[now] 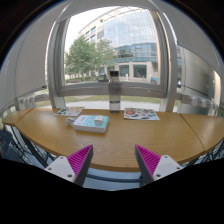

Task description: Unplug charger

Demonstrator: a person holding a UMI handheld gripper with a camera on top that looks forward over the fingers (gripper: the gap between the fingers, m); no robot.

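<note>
Approaching the wooden bench, we are holding the tongs spread and empty, seemingly searching for a charger not yet visible.

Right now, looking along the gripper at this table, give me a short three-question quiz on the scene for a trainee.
1. True or false: the gripper fingers are closed on a book.
2. Multiple choice: what lies on the wooden table beyond the left finger? A) a teal book B) a kettle C) a shoe
3. Fill in: behind the table, the large ______ shows buildings and trees outside.

Key:
1. False. The fingers stand apart with nothing between them.
2. A, the teal book. A magazine lies further right.
3. window
</note>
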